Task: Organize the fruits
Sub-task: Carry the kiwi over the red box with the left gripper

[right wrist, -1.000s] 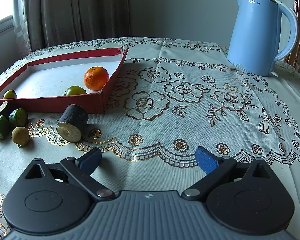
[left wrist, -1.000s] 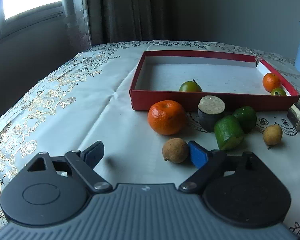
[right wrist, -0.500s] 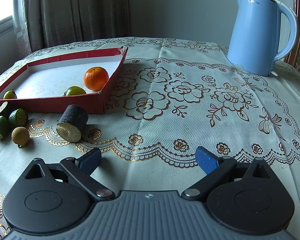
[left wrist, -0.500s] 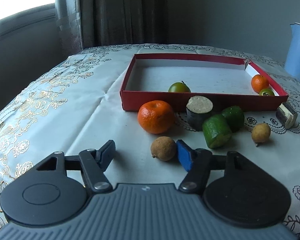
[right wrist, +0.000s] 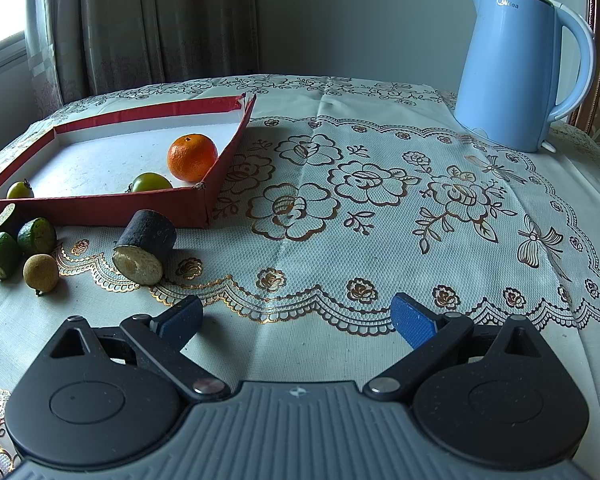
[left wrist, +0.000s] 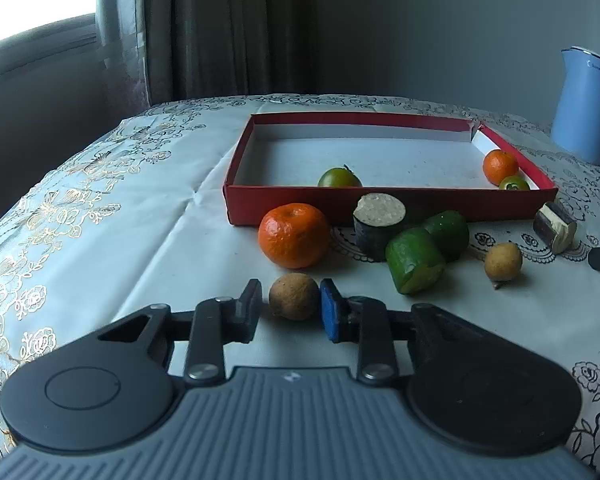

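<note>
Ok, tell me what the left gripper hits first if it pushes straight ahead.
The brown longan, already between the left gripper fingers. Beyond it, probably the large orange, though depth is unclear.

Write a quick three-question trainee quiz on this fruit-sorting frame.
1. True or false: the left gripper has one finger on each side of the small brown fruit.
2. How many fruits lie inside the red box?
3. The right gripper is: A) open, holding nothing; B) shut on a kettle; C) shut on an orange.

Key: 1 true; 2 three; 3 A.
</note>
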{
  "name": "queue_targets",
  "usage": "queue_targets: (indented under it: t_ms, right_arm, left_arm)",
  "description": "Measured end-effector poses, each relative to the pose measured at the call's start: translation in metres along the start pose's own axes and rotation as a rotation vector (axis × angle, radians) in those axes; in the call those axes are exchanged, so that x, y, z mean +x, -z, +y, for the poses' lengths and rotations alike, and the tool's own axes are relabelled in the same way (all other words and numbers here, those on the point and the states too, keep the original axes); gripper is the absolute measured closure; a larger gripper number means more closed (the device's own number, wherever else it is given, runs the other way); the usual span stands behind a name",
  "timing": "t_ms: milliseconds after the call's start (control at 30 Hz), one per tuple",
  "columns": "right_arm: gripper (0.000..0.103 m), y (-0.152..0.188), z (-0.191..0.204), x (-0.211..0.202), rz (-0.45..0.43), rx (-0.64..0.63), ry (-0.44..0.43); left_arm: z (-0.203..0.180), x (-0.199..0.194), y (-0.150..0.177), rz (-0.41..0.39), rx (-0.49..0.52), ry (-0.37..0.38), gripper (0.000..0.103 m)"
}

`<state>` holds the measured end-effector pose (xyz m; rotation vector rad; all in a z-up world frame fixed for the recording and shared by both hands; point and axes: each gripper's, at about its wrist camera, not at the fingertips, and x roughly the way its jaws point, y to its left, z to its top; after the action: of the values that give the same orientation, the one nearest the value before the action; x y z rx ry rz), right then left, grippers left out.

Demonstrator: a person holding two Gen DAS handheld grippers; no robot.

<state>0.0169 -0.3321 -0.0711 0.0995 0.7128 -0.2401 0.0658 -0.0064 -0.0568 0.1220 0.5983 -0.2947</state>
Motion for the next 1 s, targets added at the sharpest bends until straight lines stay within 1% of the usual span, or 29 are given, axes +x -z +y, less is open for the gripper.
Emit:
queue_targets:
  t_ms: [233, 467, 533, 800, 1000]
  right_arm:
    - [0.002, 0.0, 0.0, 0.0, 0.0, 0.0, 0.0]
    - [0.002, 0.0, 0.0, 0.0, 0.0, 0.0, 0.0]
    - [0.002, 0.0, 0.0, 0.0, 0.0, 0.0, 0.0]
    - [0.002, 0.0, -0.001, 0.0, 0.0, 0.0, -0.001]
    - [0.002, 0.0, 0.0, 0.0, 0.001, 0.0, -0.001]
  left_arm:
    - [0.005, 0.0, 0.0, -0.002, -0.025, -0.013, 0.079]
    - [0.0, -0.002, 0.0, 0.0, -0.008, -0.069, 0.079]
    - [-0.001, -0.005, -0.002, -0.01, -0.004, -0.086, 0.079]
    - [-0.013, -0.024, -0.028, -0.074, 0.018, -0.125, 0.079]
    - [-0.031, -0.031, -0.051, -0.116, 0.038, -0.118, 0.079]
